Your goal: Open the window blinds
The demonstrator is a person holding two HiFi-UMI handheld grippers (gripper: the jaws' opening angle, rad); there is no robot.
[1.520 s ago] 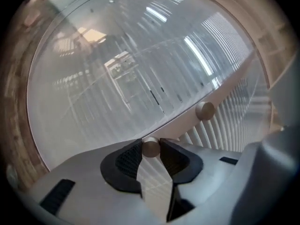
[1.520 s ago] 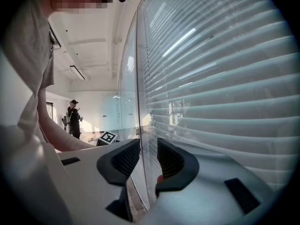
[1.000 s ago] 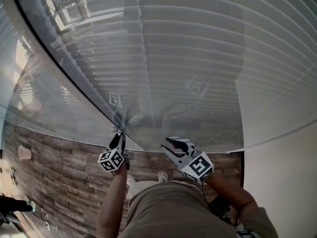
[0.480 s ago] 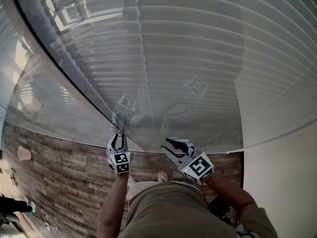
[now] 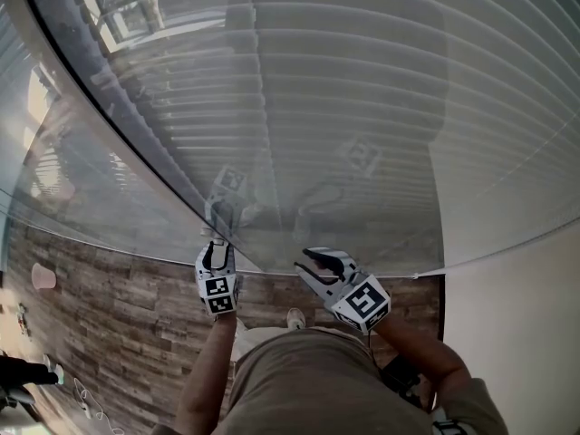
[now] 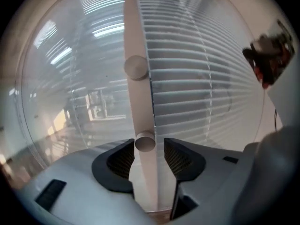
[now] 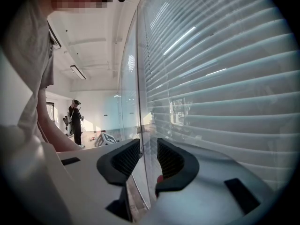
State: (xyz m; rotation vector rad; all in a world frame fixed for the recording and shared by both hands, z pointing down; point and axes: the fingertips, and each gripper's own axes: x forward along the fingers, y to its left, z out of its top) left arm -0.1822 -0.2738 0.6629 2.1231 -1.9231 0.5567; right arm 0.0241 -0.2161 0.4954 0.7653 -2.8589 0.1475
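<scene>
Blinds' round knob (image 6: 144,143) on white frame post (image 6: 138,32) sitting between left gripper's (image 6: 146,146) spread, just-opened jaws, likely for re-gripping and twisting; right gripper (image 5: 302,262) idle, jaws apart, empty.

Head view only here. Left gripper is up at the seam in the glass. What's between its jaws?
Observer: In the left gripper view, a round knob on a white post stands between the jaws of the left gripper.
Operator: Clamped?
Observer: No. The jaws have just been opening, and a gap shows on the knob's right side.
Operator: Right gripper?
Observer: In its own view the right gripper has its jaws apart with nothing in them, and it points along the glass beside the blinds.
</scene>
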